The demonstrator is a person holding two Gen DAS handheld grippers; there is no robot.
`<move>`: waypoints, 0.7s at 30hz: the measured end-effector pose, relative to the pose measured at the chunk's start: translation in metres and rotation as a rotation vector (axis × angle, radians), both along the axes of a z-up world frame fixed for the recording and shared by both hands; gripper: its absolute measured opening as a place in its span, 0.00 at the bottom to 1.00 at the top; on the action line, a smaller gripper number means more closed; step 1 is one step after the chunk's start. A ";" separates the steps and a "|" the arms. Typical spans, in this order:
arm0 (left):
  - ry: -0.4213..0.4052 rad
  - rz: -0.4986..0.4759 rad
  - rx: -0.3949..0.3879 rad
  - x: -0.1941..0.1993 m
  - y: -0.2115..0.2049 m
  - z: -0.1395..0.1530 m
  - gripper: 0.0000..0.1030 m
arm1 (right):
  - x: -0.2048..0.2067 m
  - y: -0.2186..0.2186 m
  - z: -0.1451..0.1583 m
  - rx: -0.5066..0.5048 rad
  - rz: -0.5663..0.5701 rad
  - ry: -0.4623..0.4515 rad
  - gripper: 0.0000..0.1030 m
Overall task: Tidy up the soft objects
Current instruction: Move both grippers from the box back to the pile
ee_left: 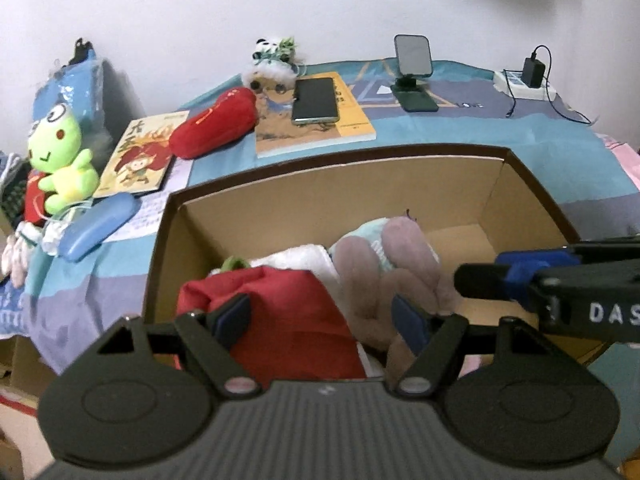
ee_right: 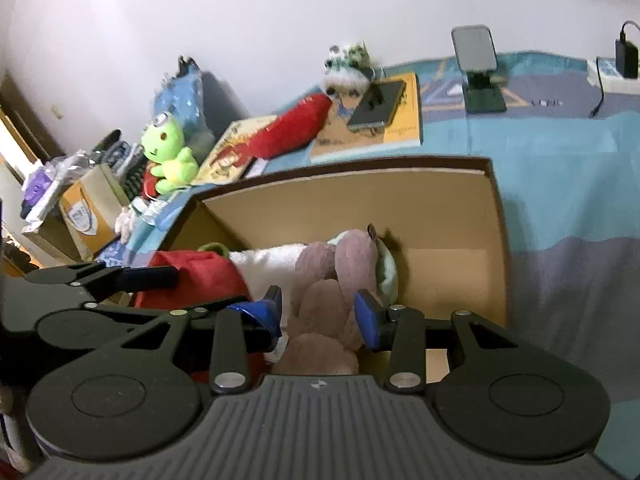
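Both grippers over cardboard box (ee_left: 280, 184) on bed. Left gripper (ee_left: 322, 322) fingers wide apart, gripping nothing, above red plush (ee_left: 288, 312) in box. Right gripper (ee_right: 318, 316) fingers parted astride pink plush (ee_right: 332, 280), no visible pinch. Loose red chili plush (ee_left: 214, 122) at 11 o'clock from left fingers, long axis 8-to-2, nearer left hand. Green frog plush (ee_left: 60, 148) at 10.

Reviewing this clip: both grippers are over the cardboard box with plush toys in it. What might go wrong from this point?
1. The right gripper straddles the pink plush; lifting could snag it and drag it out of the cardboard box.
2. The left gripper, open over the red plush, sits close beside the right one, so they may collide.
3. Reaching for the red pepper plush risks nudging the phone lying on the book beside it.
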State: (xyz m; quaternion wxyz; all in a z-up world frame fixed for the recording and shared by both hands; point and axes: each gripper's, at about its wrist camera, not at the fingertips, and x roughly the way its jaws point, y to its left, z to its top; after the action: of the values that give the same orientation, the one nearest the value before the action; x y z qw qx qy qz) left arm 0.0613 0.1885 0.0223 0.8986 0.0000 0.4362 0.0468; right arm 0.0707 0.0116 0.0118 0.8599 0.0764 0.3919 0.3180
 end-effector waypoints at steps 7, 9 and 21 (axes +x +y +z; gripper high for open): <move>-0.015 0.037 0.060 -0.011 -0.029 0.013 0.72 | -0.017 -0.028 0.011 0.034 0.024 -0.049 0.24; -0.021 0.046 0.072 -0.015 -0.039 0.016 0.72 | -0.021 -0.037 0.011 0.046 0.037 -0.044 0.24; -0.044 0.050 0.112 -0.042 -0.101 0.027 0.73 | -0.042 -0.099 -0.001 0.082 0.036 -0.002 0.24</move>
State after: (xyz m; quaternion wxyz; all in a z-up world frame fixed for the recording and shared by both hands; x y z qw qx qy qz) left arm 0.0193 0.0870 0.0496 0.9052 0.0385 0.4127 0.0934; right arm 0.0285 -0.0877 0.0112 0.8506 0.1042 0.3791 0.3492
